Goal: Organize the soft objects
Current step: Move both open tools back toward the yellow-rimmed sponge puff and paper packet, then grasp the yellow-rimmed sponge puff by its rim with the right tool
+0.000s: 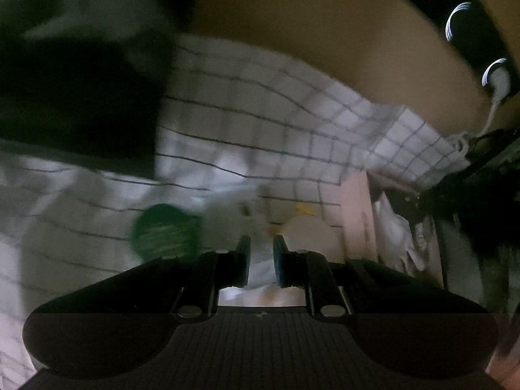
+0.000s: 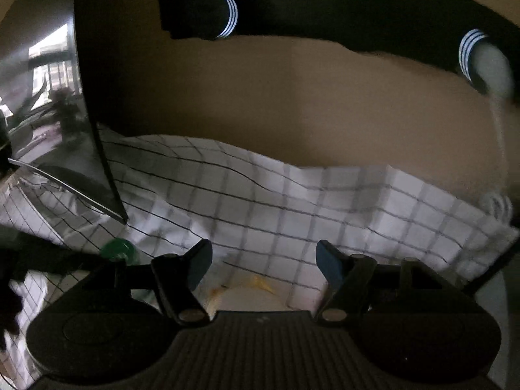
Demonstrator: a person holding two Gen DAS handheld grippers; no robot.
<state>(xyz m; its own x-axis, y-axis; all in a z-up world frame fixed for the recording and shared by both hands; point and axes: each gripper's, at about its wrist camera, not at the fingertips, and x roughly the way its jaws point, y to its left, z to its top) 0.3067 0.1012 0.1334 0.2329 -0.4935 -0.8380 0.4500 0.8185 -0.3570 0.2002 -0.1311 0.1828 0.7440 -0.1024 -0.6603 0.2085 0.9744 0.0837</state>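
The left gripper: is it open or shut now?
Shut, apparently on a white soft toy. The left gripper fingers stand close together with pale fabric between them; blur hides the exact contact.

A tan wall filled the background. High on the wall ran a black power strip with white-ringed sockets. A white plug sat in its right-hand socket, and a white cord hung down from the plug. Left of the wall stood a dark glossy panel reflecting a window and plants. Blur obscured finer detail.
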